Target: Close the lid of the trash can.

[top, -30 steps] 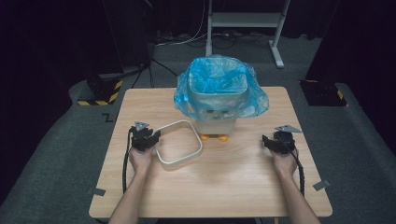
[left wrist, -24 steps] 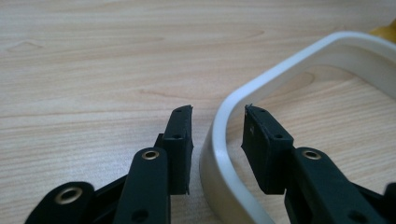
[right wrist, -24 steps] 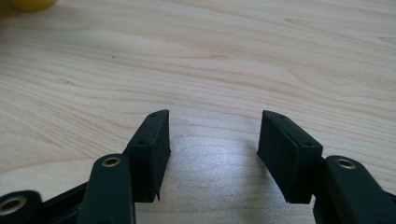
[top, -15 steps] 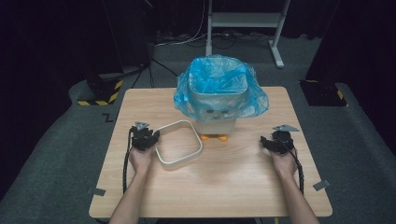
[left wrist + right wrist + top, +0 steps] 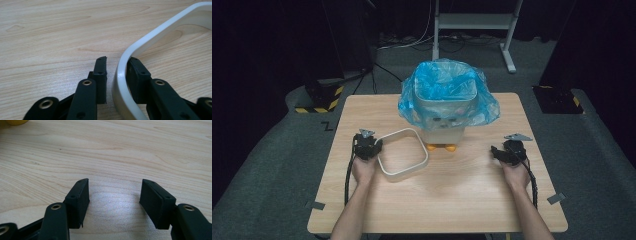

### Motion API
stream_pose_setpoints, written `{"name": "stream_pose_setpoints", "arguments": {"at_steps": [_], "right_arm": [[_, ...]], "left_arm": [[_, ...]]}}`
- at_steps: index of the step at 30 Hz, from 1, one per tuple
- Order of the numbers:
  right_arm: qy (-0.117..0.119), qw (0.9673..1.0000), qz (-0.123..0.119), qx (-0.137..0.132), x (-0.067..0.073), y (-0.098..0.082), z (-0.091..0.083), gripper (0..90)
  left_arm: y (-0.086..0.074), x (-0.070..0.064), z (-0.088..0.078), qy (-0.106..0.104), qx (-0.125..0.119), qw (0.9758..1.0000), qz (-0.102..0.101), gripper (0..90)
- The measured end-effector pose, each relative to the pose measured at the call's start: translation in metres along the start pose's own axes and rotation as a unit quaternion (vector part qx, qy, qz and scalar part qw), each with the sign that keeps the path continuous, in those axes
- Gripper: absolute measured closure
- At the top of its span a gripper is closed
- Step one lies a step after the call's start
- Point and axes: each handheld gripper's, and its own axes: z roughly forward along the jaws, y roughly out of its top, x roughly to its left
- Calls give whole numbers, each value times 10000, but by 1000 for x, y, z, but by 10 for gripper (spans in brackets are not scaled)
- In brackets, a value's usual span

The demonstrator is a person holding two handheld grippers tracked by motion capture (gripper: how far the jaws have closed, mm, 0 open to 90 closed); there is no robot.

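Lying flat on the wooden table (image 5: 452, 200), one white ring frame (image 5: 402, 154) has its left rim between the left gripper (image 5: 371, 148) jaws, which have just been closing; one pad touches, a slit remains outside. One bag-lined bin (image 5: 446, 102) stands behind, its orange feet partly hidden. The right gripper (image 5: 502, 153) gapes wide, empty.

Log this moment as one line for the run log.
left gripper: jaws just closing astride white ring's rim, gap remains | right gripper: open, nothing between jaws, over table | bin: blue bag fitted
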Motion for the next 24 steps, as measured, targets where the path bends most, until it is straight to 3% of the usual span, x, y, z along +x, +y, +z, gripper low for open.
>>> {"name": "stream_pose_setpoints", "arguments": {"at_steps": [6,24], "right_arm": [[-7,10000,8,3,0,0,0,399],[-73,10000,51,25,0,0,0,354]], "left_arm": [[1,-1,1,9,10,9999,126,758],[-1,-1,-2,-61,-53,9999,128,787]]}}
